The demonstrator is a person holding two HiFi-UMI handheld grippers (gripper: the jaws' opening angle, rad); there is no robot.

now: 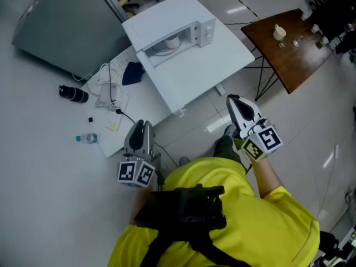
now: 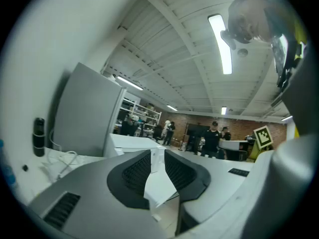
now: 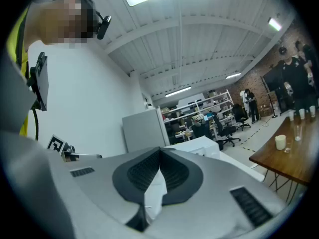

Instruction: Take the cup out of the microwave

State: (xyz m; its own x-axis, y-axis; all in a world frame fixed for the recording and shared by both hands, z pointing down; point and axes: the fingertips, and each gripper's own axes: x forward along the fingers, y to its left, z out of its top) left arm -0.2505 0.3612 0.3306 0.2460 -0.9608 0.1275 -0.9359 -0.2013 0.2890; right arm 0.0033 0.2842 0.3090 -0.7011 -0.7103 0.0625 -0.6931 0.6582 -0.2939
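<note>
Far microwave [image 1: 192,29] holds a half-hidden white cup [image 1: 168,41]. Left gripper [image 1: 144,123] is barely spread and right gripper [image 1: 231,99] pressed together, both empty.

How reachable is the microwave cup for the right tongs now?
Likely yes, once they move in: the microwave front looks open, the cup shows inside, and no obstacle is visible. The right tongs are shut and well short.

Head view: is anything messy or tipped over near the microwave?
A little. A small water bottle lies on its side at the left, away from the microwave. Beside the microwave, cables sit in a tangle next to a crumpled dark cloth. Nothing looks spilled or broken.
</note>
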